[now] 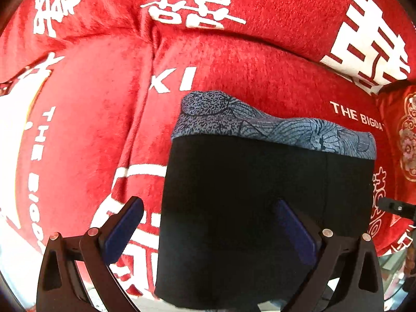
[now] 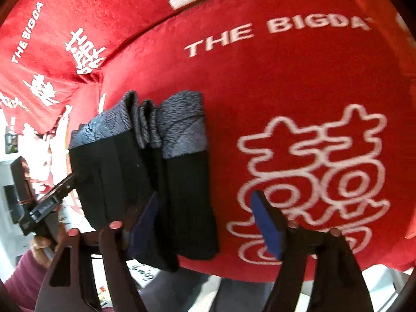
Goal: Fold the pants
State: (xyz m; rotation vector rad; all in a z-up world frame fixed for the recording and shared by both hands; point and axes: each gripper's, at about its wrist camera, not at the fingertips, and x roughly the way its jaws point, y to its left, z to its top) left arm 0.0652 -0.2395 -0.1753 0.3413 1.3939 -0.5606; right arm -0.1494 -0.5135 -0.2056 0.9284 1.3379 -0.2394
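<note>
The pants [image 1: 260,208] are folded into a compact black bundle with a grey patterned band at the far end, lying on the red cushion [image 1: 91,143]. My left gripper [image 1: 210,223] is open, its blue pads [image 1: 124,231] straddling the bundle's left edge. In the right wrist view the same bundle [image 2: 145,176] lies at left, folded layers showing. My right gripper [image 2: 205,223] is open, one pad over the bundle's near right corner, the other over the cushion [image 2: 312,91]. The left gripper's body [image 2: 39,208] shows at far left, held by a hand.
The red plush cover carries white characters and "THE BIGDAY" lettering [image 2: 273,31]. A red embroidered cushion [image 1: 405,143] lies at the right. The cushion's front edge [image 2: 260,275] drops to a pale floor below.
</note>
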